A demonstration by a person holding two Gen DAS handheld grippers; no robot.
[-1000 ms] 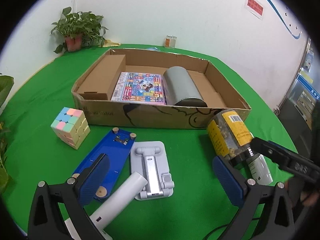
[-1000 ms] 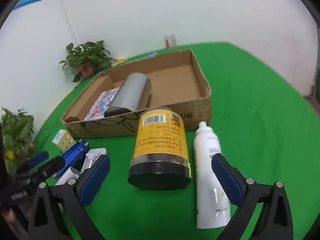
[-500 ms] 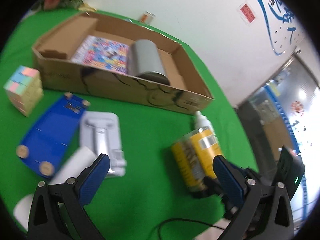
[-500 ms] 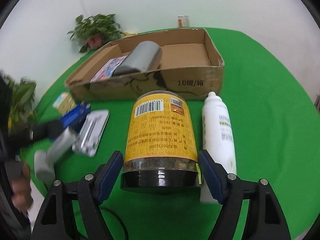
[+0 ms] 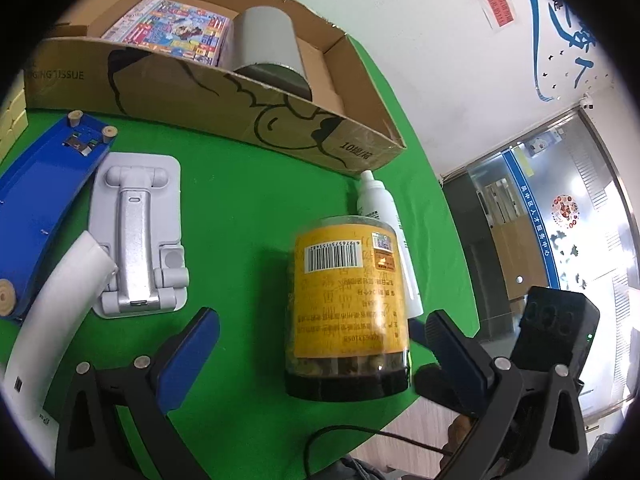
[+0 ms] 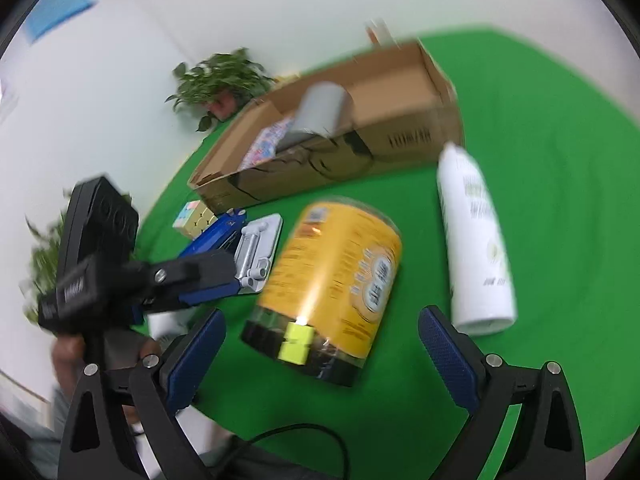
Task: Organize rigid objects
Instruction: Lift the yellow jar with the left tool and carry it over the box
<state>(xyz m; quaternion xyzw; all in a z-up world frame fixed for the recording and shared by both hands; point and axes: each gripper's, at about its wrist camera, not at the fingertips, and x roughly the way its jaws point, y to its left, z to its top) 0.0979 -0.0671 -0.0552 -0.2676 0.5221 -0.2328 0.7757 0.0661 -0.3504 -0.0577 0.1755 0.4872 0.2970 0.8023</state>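
Observation:
A yellow-labelled jar (image 5: 347, 304) with a black lid lies on its side on the green table, also in the right wrist view (image 6: 332, 288). My left gripper (image 5: 320, 350) is open with the jar's lid end between its blue pads. My right gripper (image 6: 322, 354) is open, the jar's lid end between its fingers. A white spray bottle (image 5: 390, 232) lies beside the jar, also in the right wrist view (image 6: 474, 248). The cardboard box (image 5: 224, 92) holds a colourful book (image 5: 176, 28) and a grey cylinder (image 5: 270, 46).
A grey phone stand (image 5: 138, 232), a blue board (image 5: 40, 204), a white tube (image 5: 48, 320) and a pastel cube (image 6: 194, 218) lie left of the jar. A potted plant (image 6: 218, 84) stands behind the box. The table's front edge is close below the jar.
My left gripper swung right and closed in on the jar, which now lies between its pads. My right gripper opened wider and tilted; the view is blurred from motion.

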